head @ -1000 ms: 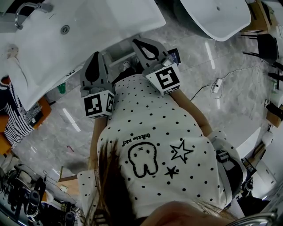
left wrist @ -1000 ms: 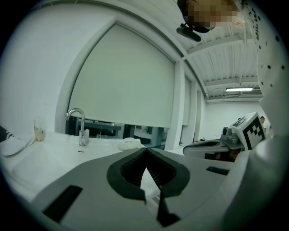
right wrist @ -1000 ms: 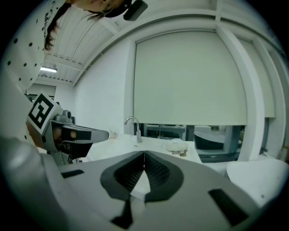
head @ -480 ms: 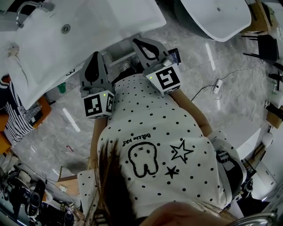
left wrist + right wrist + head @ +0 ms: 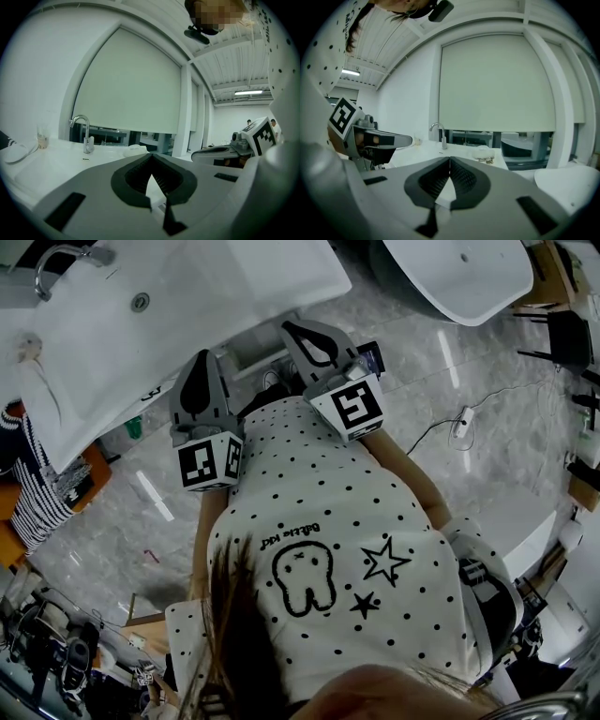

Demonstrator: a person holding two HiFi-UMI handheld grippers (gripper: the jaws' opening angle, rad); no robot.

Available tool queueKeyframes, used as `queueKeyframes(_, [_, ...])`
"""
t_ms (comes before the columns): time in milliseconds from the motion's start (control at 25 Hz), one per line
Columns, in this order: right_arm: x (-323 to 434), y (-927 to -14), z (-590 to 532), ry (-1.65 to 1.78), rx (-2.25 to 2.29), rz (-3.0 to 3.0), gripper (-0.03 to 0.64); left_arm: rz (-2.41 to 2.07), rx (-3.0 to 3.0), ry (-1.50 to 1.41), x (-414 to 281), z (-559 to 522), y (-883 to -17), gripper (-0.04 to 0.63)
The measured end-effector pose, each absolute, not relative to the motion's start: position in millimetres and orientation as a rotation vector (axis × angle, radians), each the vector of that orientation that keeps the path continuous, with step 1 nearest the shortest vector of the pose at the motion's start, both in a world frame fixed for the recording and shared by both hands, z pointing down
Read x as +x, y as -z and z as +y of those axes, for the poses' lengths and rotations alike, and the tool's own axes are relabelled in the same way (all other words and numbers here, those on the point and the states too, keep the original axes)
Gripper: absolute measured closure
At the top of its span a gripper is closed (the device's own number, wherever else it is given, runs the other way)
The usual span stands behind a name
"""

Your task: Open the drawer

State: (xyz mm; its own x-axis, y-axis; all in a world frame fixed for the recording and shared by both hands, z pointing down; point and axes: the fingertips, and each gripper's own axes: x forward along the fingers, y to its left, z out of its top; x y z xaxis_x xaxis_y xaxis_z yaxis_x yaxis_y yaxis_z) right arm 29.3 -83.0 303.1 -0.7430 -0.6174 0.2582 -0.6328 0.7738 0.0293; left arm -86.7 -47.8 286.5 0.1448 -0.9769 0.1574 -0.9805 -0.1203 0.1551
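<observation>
Nothing has shifted since the earlier frames; both grippers sit as before in front of the person's spotted shirt [image 5: 319, 521]. On the left gripper [image 5: 201, 362] the fingers are pressed together on nothing; the right gripper [image 5: 292, 329], at two o'clock of it, is likewise closed and empty. Both point toward eleven o'clock, at the white basin counter [image 5: 216, 296]; the drawer I cannot pick out for sure, only a pale front [image 5: 246, 360] under the counter's edge, between the two grippers.
</observation>
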Motion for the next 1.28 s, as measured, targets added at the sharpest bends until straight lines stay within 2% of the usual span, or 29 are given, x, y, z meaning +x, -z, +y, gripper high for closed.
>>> queueKeyframes(1280, [24, -303, -74, -0.081, 0.944, -2.735, 0.603, -1.946, 2.175, -0.038, -89, -36, -287, 0.591])
